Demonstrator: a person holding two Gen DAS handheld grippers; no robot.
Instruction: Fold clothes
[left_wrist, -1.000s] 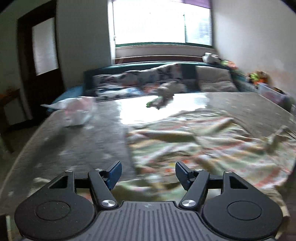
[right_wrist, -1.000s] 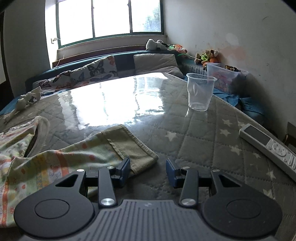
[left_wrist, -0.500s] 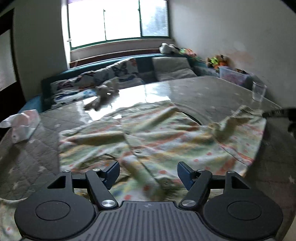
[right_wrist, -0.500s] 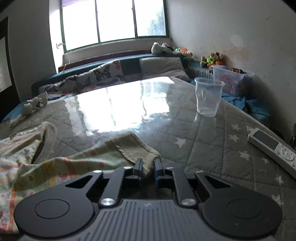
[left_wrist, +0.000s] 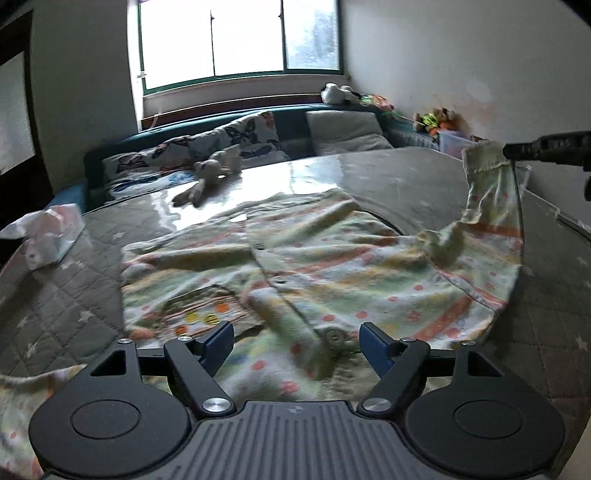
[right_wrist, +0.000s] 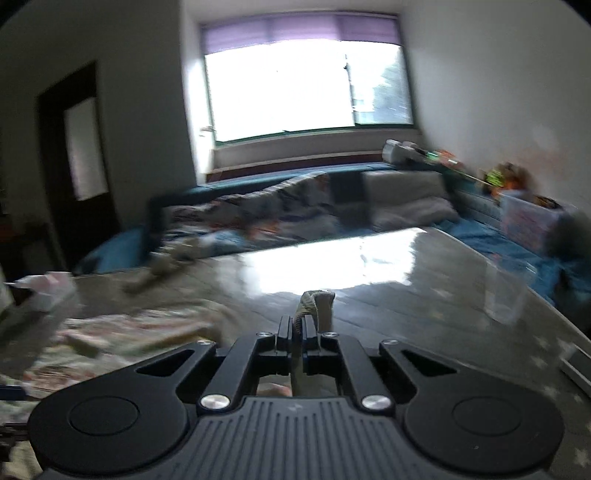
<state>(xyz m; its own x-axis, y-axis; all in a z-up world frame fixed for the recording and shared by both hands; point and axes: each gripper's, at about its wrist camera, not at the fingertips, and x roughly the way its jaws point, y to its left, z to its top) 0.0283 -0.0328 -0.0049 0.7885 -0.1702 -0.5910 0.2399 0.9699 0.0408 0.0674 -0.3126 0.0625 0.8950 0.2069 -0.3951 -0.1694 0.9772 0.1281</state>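
A pale child's top (left_wrist: 332, 258) with orange, green and yellow print lies spread on the quilted grey surface (left_wrist: 66, 295). My left gripper (left_wrist: 295, 336) hovers over its near hem, jaws opening. Fabric lies below the gap and the blue pads (left_wrist: 221, 338) do not press on it. My right gripper (right_wrist: 298, 326) is shut on the ribbed sleeve cuff (right_wrist: 319, 302) and holds it above the surface. In the left wrist view the right gripper (left_wrist: 517, 151) comes in from the right edge, and the lifted sleeve (left_wrist: 487, 192) hangs down from it.
A stuffed toy (left_wrist: 210, 177) lies at the far side and a white-pink plastic packet (left_wrist: 48, 232) at the left. A clear cup (right_wrist: 506, 291) and a remote (right_wrist: 576, 365) are on the right. Pillows (left_wrist: 343, 133) line the bench under the window.
The right gripper closed on the sleeve cuff and raised it off the surface. The left gripper swung over the garment's near hem and its jaws widened.
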